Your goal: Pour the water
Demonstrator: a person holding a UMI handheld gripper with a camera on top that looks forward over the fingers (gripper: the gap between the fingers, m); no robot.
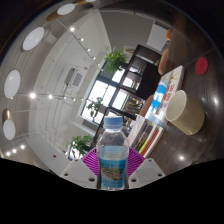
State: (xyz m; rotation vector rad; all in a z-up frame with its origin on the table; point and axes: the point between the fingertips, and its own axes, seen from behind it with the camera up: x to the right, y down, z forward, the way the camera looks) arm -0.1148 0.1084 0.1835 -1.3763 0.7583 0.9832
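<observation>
Fingers themselves are staying out of my sight at the bottom of the view; all I am seeing of them are the two magenta pads (93, 160), one at each side of the water bottle (112, 152). Both pads are lying right against the bottle's sides with no gap that I can make out, so I am reading the gripper (112, 168) as closed on it and holding it.

The bottle is clear plastic with a pale cap, and it is standing upright along the fingers. Its base is cut off from me, so I am not able to say whether it is resting on anything. A blue and white label is wrapping its lower half; some small marks are showing on it, but I am not managing to read any word or brand.

The whole scene is tilting steeply. Beyond the bottle and off to one side, a cream-coloured cup (184, 111) is sitting on a dark table (188, 145). Its mouth is facing me, and I cannot tell whether it holds anything. Just beside it a flat printed sheet (163, 98) in blue, white and red is lying, its writing too small for me to read. A red round thing (202, 65) is sitting further along the table; I cannot tell what it is.

Behind, I am seeing large windows (112, 92), leafy plants (116, 59) and rows of round ceiling lights (33, 38).
</observation>
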